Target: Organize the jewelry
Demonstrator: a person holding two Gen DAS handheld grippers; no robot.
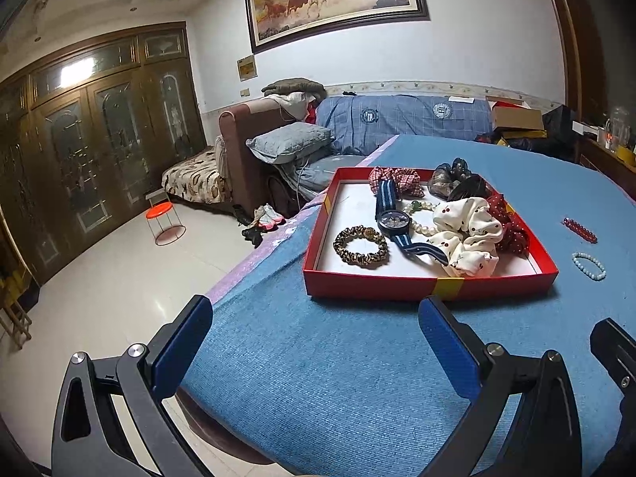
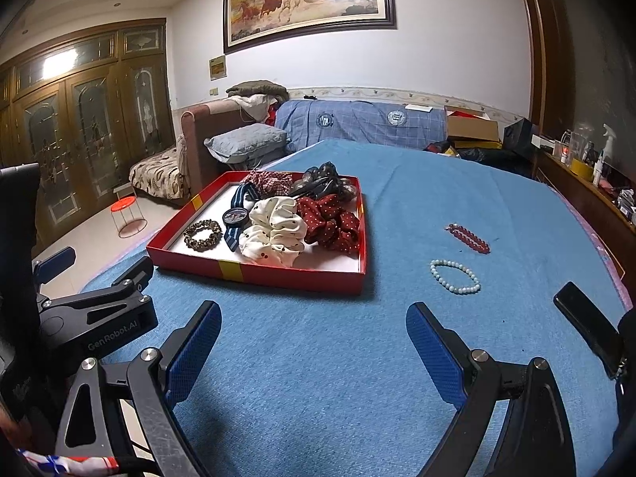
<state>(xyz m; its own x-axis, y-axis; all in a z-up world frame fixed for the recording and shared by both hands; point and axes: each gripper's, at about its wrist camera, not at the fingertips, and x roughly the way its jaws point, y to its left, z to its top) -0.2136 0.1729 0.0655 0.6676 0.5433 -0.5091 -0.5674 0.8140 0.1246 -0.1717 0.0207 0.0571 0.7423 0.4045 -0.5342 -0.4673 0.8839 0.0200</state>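
Observation:
A red tray (image 1: 429, 284) (image 2: 254, 272) sits on the blue cloth. It holds a leopard scrunchie (image 1: 359, 245) (image 2: 202, 233), a blue striped watch (image 1: 394, 220) (image 2: 235, 216), a pearl bracelet (image 1: 419, 226), a cream cherry scrunchie (image 1: 467, 234) (image 2: 274, 234), a red dotted scrunchie (image 2: 334, 224) and darker hair pieces (image 1: 457, 179) at the back. Right of the tray lie a red bead bracelet (image 1: 579, 230) (image 2: 469, 238) and a pale bead bracelet (image 1: 589, 265) (image 2: 455, 276). My left gripper (image 1: 316, 342) and right gripper (image 2: 314, 342) both hover open and empty, short of the tray.
The blue-covered table (image 2: 318, 377) drops off at its left edge to a tiled floor with an orange stool (image 1: 165, 220). A black phone (image 2: 588, 328) lies at the near right. The left gripper's body (image 2: 91, 306) shows at left in the right wrist view. A sofa (image 1: 397, 119) stands behind.

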